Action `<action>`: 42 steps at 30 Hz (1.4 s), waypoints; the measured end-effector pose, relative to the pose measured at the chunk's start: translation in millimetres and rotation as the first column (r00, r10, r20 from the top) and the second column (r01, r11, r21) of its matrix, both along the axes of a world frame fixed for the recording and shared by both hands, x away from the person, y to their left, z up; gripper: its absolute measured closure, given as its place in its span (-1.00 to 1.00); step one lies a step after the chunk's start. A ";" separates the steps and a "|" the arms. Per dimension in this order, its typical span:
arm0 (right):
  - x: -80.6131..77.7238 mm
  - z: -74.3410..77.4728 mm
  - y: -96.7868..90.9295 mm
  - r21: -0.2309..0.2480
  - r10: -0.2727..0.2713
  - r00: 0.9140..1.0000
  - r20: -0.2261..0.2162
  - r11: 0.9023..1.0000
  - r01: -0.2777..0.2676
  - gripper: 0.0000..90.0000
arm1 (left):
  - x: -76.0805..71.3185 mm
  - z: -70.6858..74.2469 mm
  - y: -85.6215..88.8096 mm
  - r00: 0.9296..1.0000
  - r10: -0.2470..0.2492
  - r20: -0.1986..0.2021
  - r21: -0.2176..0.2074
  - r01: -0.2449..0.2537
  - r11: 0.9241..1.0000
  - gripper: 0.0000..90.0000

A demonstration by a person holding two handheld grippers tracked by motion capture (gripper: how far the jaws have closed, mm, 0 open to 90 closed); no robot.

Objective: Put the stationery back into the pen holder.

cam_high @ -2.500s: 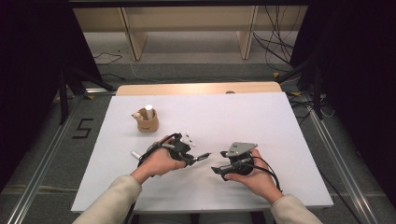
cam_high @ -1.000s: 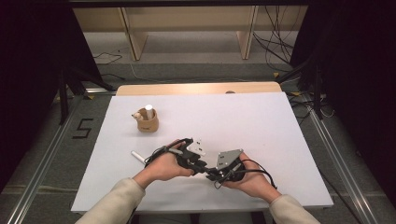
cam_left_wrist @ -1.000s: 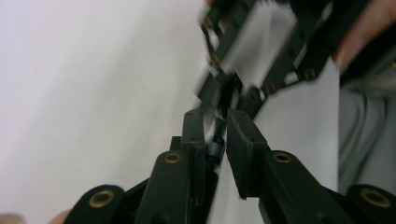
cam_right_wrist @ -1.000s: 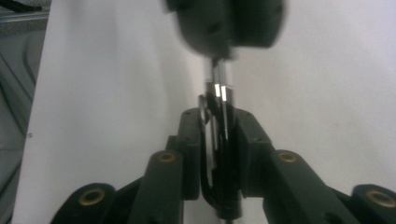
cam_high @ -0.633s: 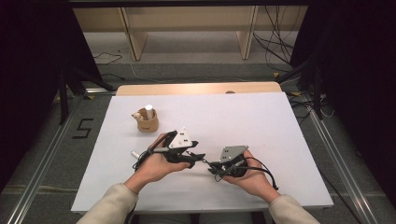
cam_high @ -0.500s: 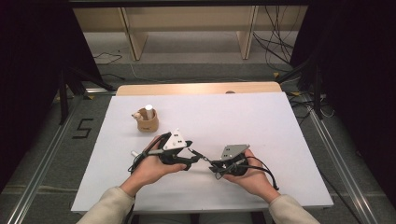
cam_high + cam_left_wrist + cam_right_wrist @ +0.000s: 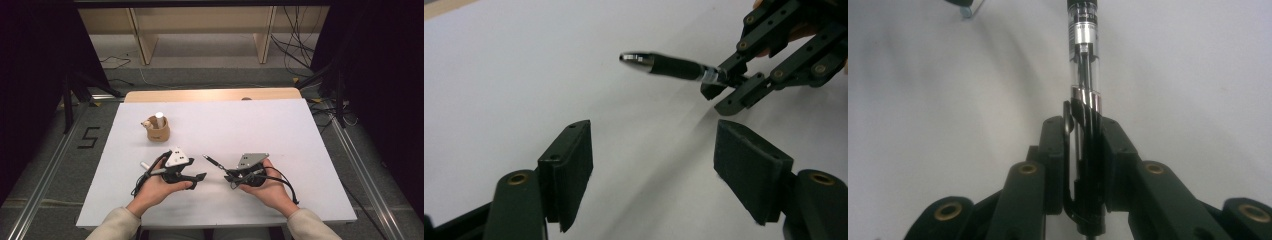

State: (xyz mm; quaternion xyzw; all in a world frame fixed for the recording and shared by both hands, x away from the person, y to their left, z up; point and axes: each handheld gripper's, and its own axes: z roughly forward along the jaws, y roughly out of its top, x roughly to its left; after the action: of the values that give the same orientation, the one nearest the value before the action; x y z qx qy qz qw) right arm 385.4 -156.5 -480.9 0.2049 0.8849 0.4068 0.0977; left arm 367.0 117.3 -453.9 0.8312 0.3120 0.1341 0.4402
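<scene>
R gripper [image 7: 231, 178] has its fingers clamped on a pen [image 7: 214, 161] by the rear of the barrel; the pen sticks out up-left over the desk [image 7: 280, 135], metal tip free, clear section w/ refill visible in the right gripper view [image 7: 1083, 60]. L gripper [image 7: 199, 178] fingers [image 7: 566, 165] wide apart, nothing between them; the pen tip hangs ahead of them in the left gripper view [image 7: 636, 57], near but not touching. A white stick-like item [image 7: 145, 164], poss. a cap or 2nd pen, lies just behind the L hand [image 7: 157, 187]; can't tell which.

Risks, as judged: grip sits far back, so any side load at the tip could lever the pen round betw. the pads or slip it out; L fingers closing off-axis would knock the tip rather than seat on it; slick barrel plus clip beside one pad means uneven contact, poss. roll; if dropped, a round pen would roll on this flat top.

Surface: plain white sheet, matte, no lip seen, wood edge at the far side; small tan cup [image 7: 158, 131] w/ a white cylinder in it stands far-left, well apart from both grippers. Room: grey floor, "5" marked at left [image 7: 88, 137], floor rails either side, cables far right, dark drapes both flanks, wooden furniture legs beyond.
</scene>
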 end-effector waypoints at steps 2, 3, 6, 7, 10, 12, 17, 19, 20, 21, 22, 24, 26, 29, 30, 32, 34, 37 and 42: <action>0.2 -0.3 -0.3 0.003 -0.005 1.000 0.000 1.000 0.005 0.67 | -0.1 -2.0 0.4 1.000 0.007 -0.003 -0.006 -0.007 1.000 -0.30; 0.5 -0.7 -0.5 0.005 -0.006 1.000 -0.002 1.000 0.006 0.67 | -0.1 -2.4 0.3 1.000 0.010 -0.003 -0.007 -0.010 1.000 -0.30; 0.9 -1.3 -0.4 0.006 -0.009 1.000 -0.001 1.000 0.009 0.67 | 0.3 -2.9 -1.6 1.000 0.020 -0.002 -0.023 -0.020 1.000 -0.31; 0.8 -1.5 -0.1 0.008 -0.011 1.000 -0.001 1.000 0.011 0.67 | 0.5 -3.2 -2.5 1.000 0.025 0.002 -0.031 -0.024 0.999 -0.31; 0.6 -1.8 1.4 0.017 -0.014 1.000 0.001 1.000 0.014 0.67 | 1.2 -3.2 -6.3 0.999 0.035 0.007 -0.058 -0.034 0.998 -0.31; 0.7 -1.9 2.1 0.020 -0.015 1.000 0.000 1.000 0.015 0.67 | 1.6 -3.1 -9.5 0.999 0.044 0.006 -0.092 -0.043 0.995 -0.31; 0.6 -1.9 3.1 0.024 -0.019 1.000 0.004 1.000 0.019 0.67 | 3.6 -2.7 -19.4 0.998 0.058 -0.005 -0.158 -0.058 0.986 -0.31; 0.8 -1.9 3.6 0.025 -0.019 1.000 0.009 1.000 0.018 0.67 | 5.1 -3.5 -23.5 0.998 0.060 -0.014 -0.175 -0.061 0.983 -0.31; 0.7 -2.0 3.8 0.028 -0.021 1.000 0.009 0.999 0.021 0.67 | 5.9 -4.0 -25.8 0.998 0.064 -0.020 -0.185 -0.066 0.981 -0.31; 0.8 -1.9 3.8 0.028 -0.020 1.000 0.010 0.999 0.020 0.67 | 6.9 -4.7 -27.9 0.998 0.067 -0.020 -0.193 -0.069 0.979 -0.30; 0.7 -1.7 3.9 0.031 -0.022 1.000 0.009 0.999 0.022 0.67 | 7.6 -5.0 -29.8 0.997 0.070 -0.023 -0.200 -0.073 0.977 -0.30; 0.6 -1.3 3.7 0.032 -0.024 1.000 0.010 0.999 0.024 0.67 | 9.5 -5.6 -32.2 0.997 0.076 -0.029 -0.210 -0.080 0.974 -0.28; 0.6 -1.2 3.6 0.034 -0.027 1.000 0.011 0.999 0.027 0.67 | 11.0 -6.0 -34.4 0.995 0.087 -0.042 -0.236 -0.094 0.967 -0.25; 0.5 -1.3 3.9 0.035 -0.026 1.000 0.010 0.999 0.026 0.67 | 12.4 -6.8 -37.4 0.994 0.094 -0.050 -0.250 -0.104 0.963 -0.22; 0.5 -1.3 4.1 0.035 -0.026 1.000 0.009 0.999 0.026 0.67 | 12.6 -7.2 -38.5 0.994 0.096 -0.054 -0.256 -0.107 0.961 -0.21; 0.4 -1.3 4.4 0.036 -0.027 1.000 0.010 0.999 0.026 0.67 | 12.9 -8.1 -40.3 0.993 0.103 -0.061 -0.254 -0.116 0.960 -0.18; 0.2 -1.4 4.7 0.037 -0.025 1.000 0.010 0.999 0.024 0.67 | 13.0 -8.7 -41.8 0.992 0.109 -0.066 -0.263 -0.122 0.957 -0.12; 0.2 -1.6 5.2 0.035 -0.022 1.000 0.011 0.999 0.022 0.67 | 12.8 -8.8 -43.5 0.991 0.113 -0.077 -0.285 -0.130 0.950 -0.04; 0.3 -1.0 4.6 0.039 -0.025 1.000 0.015 0.999 0.025 0.67 | 13.2 -9.3 -43.6 0.988 0.126 -0.087 -0.321 -0.148 0.935 0.16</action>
State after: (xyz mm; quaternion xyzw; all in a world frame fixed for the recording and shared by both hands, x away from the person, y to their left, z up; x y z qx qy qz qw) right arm 385.7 -151.9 -481.9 0.2147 0.8735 0.4240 0.1055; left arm 380.2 73.7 -463.2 0.7269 0.4011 0.0839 0.5511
